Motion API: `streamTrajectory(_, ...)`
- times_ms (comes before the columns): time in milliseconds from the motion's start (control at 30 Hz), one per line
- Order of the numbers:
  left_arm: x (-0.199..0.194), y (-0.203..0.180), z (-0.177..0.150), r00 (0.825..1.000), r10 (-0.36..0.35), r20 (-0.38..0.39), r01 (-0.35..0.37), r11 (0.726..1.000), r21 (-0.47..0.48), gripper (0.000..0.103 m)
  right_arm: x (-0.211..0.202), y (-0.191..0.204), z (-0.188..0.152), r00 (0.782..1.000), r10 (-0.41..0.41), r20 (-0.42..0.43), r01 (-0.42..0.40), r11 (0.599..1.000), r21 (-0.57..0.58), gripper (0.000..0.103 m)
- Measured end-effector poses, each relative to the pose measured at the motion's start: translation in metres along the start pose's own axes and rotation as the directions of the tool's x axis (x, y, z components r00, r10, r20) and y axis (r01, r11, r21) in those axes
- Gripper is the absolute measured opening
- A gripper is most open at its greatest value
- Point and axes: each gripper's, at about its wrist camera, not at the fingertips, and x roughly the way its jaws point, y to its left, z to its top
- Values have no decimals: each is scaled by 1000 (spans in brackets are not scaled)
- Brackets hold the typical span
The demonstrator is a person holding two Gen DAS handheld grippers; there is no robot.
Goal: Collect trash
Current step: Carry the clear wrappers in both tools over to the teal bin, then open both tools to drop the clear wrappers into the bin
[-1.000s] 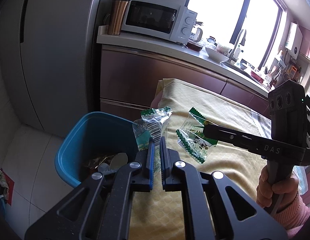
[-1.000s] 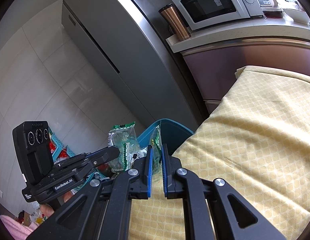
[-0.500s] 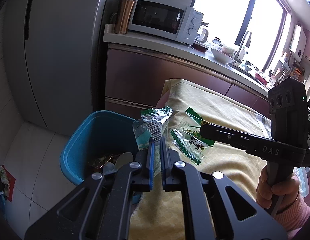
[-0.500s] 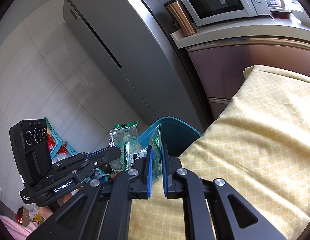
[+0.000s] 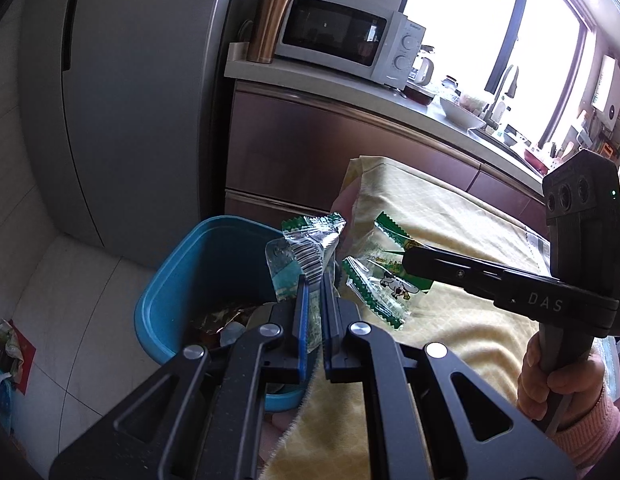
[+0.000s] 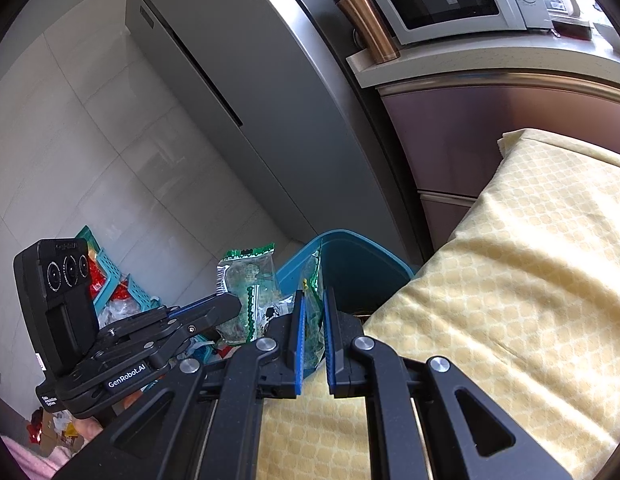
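Kitchen light is pouring through the window behind the counter while I am working over the yellow tablecloth. My left gripper is pinching a clear wrapper with a barcode, its blue pads nearly together with only the thin plastic between them. That wrapper is standing up just over the near rim of the blue bin, at the cloth's edge. My right gripper is clamping a second wrapper, green-edged, its pads likewise pressed almost closed on the film. From the left wrist view this second wrapper is hanging at the tip of the right gripper, just beside the bin and above the cloth. My right hand, in a pink sleeve, is gripping the handle. Inside the bin, crumpled scraps are already lying at the bottom. Beyond the bin the grey fridge is standing, and further from the bin, on the counter, a microwave and a copper tumbler are sitting side by side. On the floor on the bin's far side from the cloth, a teal basket is holding red and white clutter.
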Motion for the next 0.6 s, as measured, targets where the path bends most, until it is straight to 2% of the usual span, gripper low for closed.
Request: streamTrajectory(600,27,20,-2,997,52,-48,-54,998,-41,6,32,8,4,997,-51,-55,50,999,-16,7)
